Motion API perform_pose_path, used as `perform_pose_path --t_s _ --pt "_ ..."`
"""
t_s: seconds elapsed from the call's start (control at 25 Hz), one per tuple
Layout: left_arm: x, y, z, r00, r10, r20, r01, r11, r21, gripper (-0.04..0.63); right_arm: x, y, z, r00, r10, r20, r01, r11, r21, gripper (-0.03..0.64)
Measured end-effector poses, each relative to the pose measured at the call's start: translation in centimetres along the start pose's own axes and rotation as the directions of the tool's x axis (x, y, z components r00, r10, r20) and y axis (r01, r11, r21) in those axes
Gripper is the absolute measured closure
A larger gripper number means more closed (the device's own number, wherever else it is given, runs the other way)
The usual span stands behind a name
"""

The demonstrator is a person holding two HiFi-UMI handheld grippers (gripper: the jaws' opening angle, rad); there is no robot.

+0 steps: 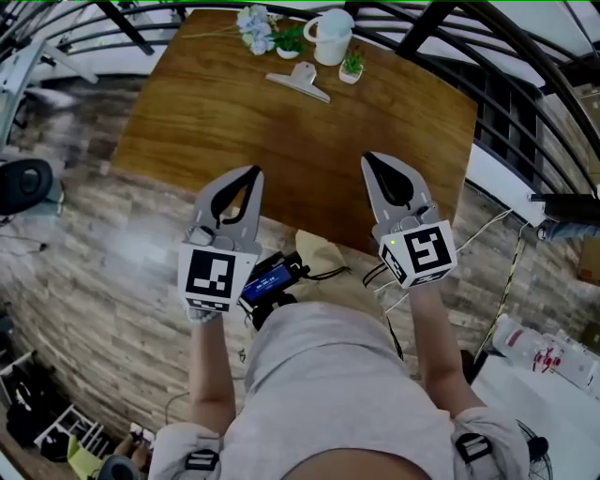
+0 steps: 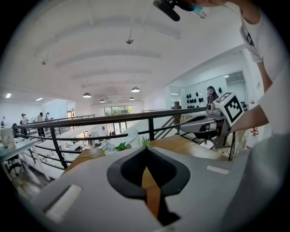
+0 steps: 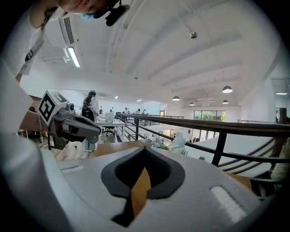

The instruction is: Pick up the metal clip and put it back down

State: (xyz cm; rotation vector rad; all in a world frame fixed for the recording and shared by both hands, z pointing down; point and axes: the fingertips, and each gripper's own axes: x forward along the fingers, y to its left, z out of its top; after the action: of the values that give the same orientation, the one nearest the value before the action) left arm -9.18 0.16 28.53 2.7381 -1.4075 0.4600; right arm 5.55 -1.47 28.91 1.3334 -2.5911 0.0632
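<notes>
The metal clip (image 1: 298, 80) is seen lying flat on the table (image 1: 281, 159), toward its far edge, at about 12 o'clock from both tools and well apart from them. The left tool (image 1: 251, 174) and the right tool (image 1: 368, 159) are held at the near edge, each with its jaws pressed together and nothing between them. Two stages are fitted by this: the clip due to be lifted, or the clip already set back down. The step in hand cannot be settled between them, so no next move is named.

Counted: one clip, one table, two tools. Beyond these, one white mug (image 1: 330, 37) is seen at 1 o'clock of the clip, one spray of flowers (image 1: 255, 26) at 11 o'clock, and one small potted plant (image 1: 352, 67) at 3 o'clock.
</notes>
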Motion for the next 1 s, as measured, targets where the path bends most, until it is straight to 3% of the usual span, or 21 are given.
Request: perform_pose_path --t_s 1.0 --pt "-0.8 -1.1 0.4 1.000 -0.009 0.014 0.009 1.000 0.003 0.583 -1.7 1.5 0.6 1.000 -0.002 0.017 0.002 1.000 -0.015 0.617"
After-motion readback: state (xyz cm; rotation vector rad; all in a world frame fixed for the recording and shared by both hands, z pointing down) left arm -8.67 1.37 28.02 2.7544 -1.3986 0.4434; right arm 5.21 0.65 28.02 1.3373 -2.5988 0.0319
